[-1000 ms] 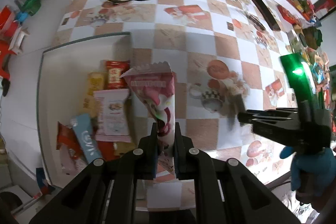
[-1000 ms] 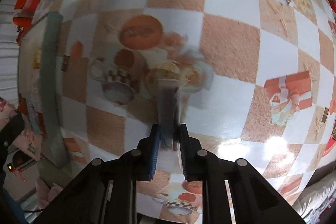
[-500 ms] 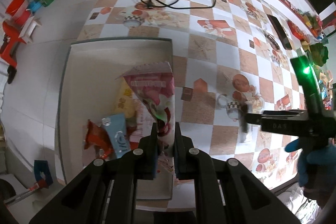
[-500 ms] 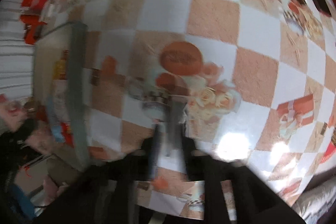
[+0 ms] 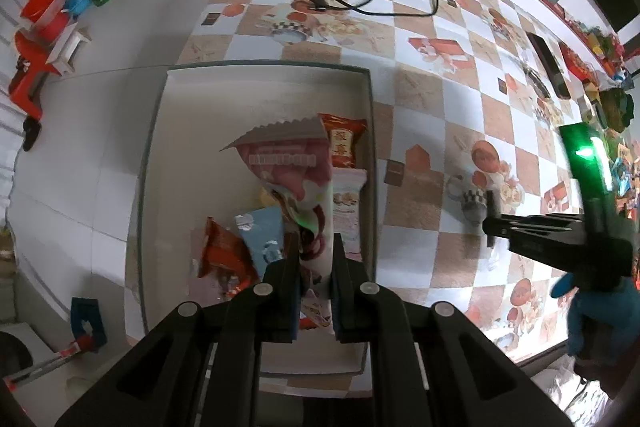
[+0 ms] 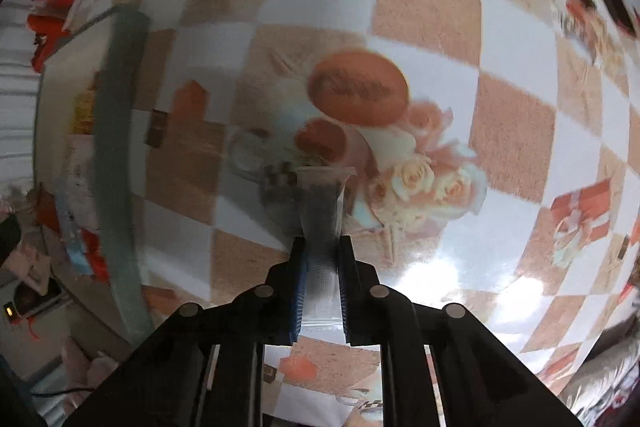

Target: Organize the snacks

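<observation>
Your left gripper (image 5: 315,259) is clamped on the pink crinkle-edged snack packet (image 5: 289,171), its long axis pointing ahead, directly over the white rectangular tray (image 5: 192,131); your right gripper (image 6: 323,259) pinches a clear wrapper (image 6: 322,203) beside it.

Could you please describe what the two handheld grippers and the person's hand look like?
Both grippers are matte black plastic with angular linkage arms and round silver pivot pins. The left gripper and right gripper have flat parallel fingers with blue pads. Seen from the left wrist, the right one has a lit green bar, and a blue glove covers the hand.
</observation>
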### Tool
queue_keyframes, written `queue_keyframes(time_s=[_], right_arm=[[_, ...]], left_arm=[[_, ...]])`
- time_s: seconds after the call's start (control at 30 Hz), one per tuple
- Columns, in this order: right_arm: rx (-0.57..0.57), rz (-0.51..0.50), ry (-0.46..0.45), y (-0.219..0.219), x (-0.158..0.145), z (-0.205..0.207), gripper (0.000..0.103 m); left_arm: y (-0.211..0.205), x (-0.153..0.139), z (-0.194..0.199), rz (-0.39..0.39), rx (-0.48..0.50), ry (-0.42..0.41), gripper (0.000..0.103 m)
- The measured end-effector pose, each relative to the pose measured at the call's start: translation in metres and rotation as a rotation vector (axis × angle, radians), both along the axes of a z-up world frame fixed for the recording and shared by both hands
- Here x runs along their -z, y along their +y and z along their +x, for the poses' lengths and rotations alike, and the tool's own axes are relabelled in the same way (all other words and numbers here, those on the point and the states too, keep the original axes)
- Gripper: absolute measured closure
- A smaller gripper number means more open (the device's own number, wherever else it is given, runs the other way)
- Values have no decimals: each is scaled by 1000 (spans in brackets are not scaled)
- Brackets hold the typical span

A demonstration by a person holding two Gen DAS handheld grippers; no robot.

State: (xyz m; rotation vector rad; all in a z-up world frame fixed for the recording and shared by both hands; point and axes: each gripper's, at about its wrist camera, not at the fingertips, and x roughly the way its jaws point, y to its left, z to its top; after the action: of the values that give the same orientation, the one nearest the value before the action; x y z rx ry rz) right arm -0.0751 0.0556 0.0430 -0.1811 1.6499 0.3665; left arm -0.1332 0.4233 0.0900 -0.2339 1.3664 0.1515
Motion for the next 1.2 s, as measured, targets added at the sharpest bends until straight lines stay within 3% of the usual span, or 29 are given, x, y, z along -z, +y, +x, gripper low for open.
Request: queue_keyframes(time_s=[0.3,0.4,0.5,0.53,0.57,0.63,0.7,0.83,0.87,1.0,1.03,1.07,1.2], right_arm=[[-131,201,-55,82,-81,-11,87],[-187,233,-55,114,-88,-19,87],[-233,234,-48,136,-88,-24,87],[-242,232,-43,139,-88,-19,87],[-250,228,-35,146,-87,-20,87],[-264,216,-23,157,-84,-21,87],[-278,202,-18,162,-82,-18,86],[-298,177,-35,173,-75,-14,34],[-303,165,-50,173,-78,-15,27],[-317,110,-84,170,-86,-17,21],[-320,98,-96,169,-88,-16,4],[-321,90,-117,167,-92,-17,0],[-322,88,-167,161,-108,-23,0]], left_arm=[[22,8,-6,11,-40,20,90],[29,13,-8,13,-51,37,90],[34,17,-11,12,-65,41,82],[36,17,-13,7,-73,31,68],[38,15,-14,10,-84,20,44],[41,11,-17,35,-105,-7,20],[44,8,-18,50,-110,-10,19],[48,12,-18,70,-125,25,15],[49,10,-18,89,-130,27,15],[50,5,-19,124,-135,27,14],[50,4,-19,125,-133,28,14],[49,3,-19,131,-127,33,14],[45,0,-21,134,-107,46,14]])
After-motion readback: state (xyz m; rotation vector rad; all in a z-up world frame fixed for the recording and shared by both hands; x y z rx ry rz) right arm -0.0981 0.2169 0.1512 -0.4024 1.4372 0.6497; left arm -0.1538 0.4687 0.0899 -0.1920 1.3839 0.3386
